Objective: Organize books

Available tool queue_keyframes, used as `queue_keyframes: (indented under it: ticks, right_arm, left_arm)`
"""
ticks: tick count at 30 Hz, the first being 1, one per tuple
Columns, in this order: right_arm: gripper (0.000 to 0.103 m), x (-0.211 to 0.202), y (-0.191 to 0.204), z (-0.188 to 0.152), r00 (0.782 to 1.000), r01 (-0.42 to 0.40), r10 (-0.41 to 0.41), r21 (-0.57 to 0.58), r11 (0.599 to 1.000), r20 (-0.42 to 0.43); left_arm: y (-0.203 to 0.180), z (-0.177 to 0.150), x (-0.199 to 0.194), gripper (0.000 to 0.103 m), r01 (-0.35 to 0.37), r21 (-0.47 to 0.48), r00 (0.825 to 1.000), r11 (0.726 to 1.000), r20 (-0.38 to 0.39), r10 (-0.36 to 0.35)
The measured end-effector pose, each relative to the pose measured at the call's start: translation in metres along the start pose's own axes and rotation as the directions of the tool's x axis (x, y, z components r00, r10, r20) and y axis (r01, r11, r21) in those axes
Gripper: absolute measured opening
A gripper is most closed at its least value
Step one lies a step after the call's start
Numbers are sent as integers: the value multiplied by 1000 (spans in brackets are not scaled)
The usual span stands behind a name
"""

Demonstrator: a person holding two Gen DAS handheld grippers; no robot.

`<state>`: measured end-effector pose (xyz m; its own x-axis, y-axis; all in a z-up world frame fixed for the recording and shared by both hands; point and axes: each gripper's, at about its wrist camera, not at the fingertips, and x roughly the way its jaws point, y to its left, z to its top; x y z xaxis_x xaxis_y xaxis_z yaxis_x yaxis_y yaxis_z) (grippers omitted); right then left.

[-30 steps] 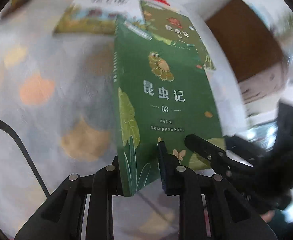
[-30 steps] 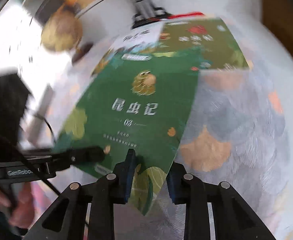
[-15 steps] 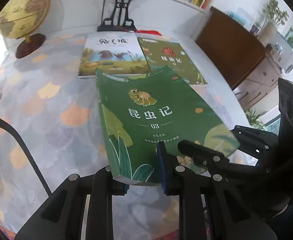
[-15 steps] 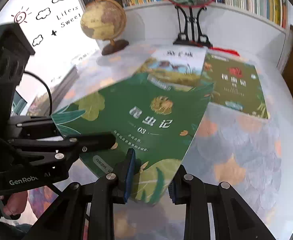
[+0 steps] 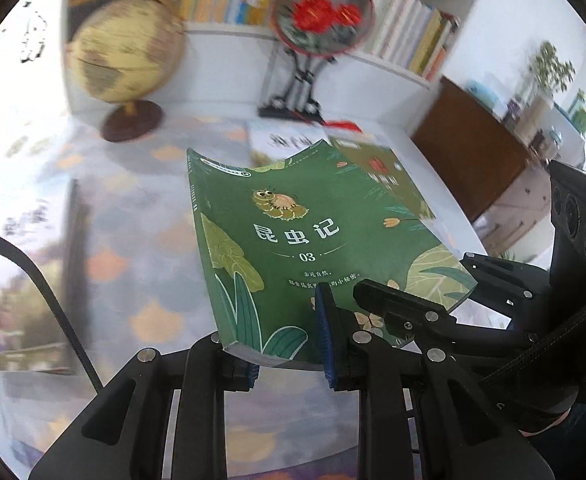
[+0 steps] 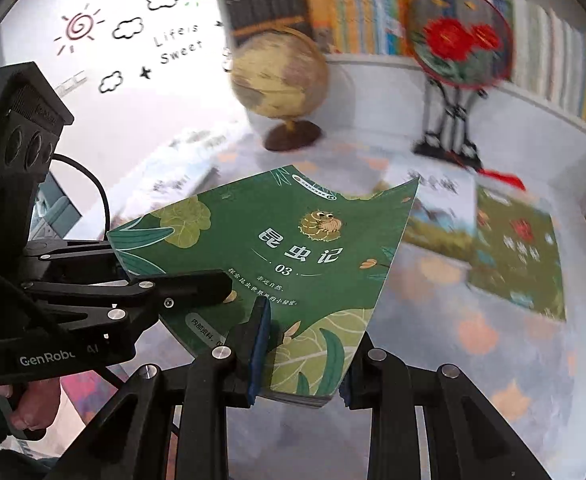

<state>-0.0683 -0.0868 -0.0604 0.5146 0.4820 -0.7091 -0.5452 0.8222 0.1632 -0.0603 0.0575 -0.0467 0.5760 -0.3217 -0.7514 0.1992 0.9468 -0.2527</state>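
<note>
A green paperback marked 03 (image 5: 293,240) (image 6: 293,256) hangs in the air over the table, held by both grippers at its near edge. My left gripper (image 5: 289,344) is shut on the book's near left corner. My right gripper (image 6: 301,360) is shut on its near right corner, and each gripper shows in the other's view. On the table beyond lie two more books: a white-topped picture book (image 6: 441,208) (image 5: 281,140) and a darker green one (image 6: 521,248) (image 5: 381,172), side by side.
A globe (image 5: 125,56) (image 6: 281,80) and a round red-flower fan on a black stand (image 5: 321,20) (image 6: 457,36) stand at the table's back. Shelves full of books (image 6: 373,12) line the wall. A stack of books (image 5: 25,280) lies at the left. A brown cabinet (image 5: 473,152) stands right.
Both grippers have lifted the green book higher off the table, and it has gone from steeply tilted to nearly flat. The shelf and globe have come into view.
</note>
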Motion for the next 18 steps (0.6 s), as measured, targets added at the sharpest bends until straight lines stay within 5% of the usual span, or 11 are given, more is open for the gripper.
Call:
queue_keyframes:
  ticks: [8,18]
  right_arm:
    - [29,27,82,52,997,-63,67,-79,995,48]
    - [30,101,183,92,992,-123,124,-134,983,-3]
  left_arm:
    - [92,3,-61,21,-63,-78,992,995,103,71]
    - [204,-8,-91,20,-105,-162,986,981,113,124]
